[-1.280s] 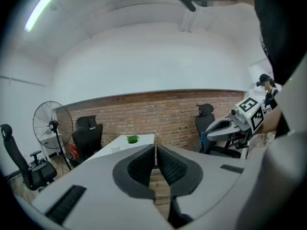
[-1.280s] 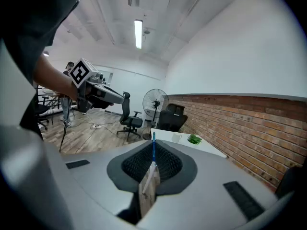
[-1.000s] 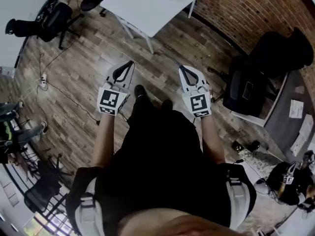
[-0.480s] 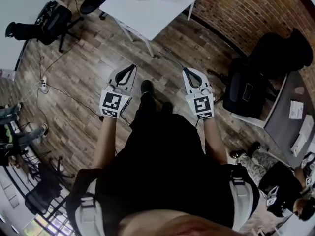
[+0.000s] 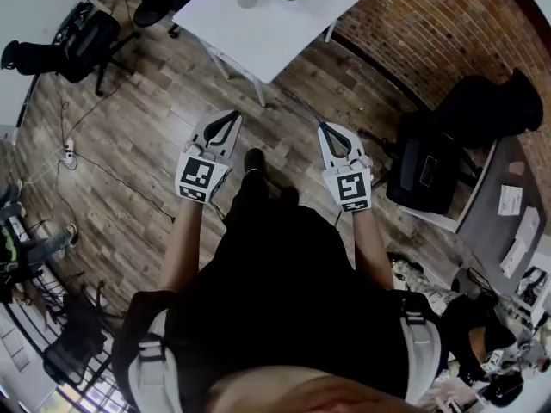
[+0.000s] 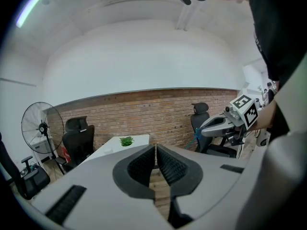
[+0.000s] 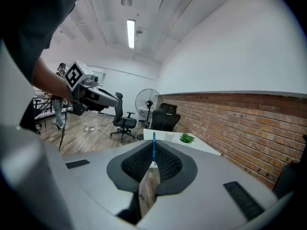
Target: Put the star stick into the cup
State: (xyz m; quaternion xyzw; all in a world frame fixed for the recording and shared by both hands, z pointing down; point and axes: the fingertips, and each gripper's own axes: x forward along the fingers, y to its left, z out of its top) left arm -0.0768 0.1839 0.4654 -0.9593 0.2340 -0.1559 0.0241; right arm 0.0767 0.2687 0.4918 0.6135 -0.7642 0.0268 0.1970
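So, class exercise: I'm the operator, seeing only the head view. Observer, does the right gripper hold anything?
Observer: Yes, the right gripper is shut on a thin blue stick, upright between its jaws.
Operator: And the left?
Observer: The left gripper is shut, nothing between its jaws.
Operator: Where's the cup from the right gripper view?
Observer: The cup stands on the white table, just right of the stick, left of the plant.
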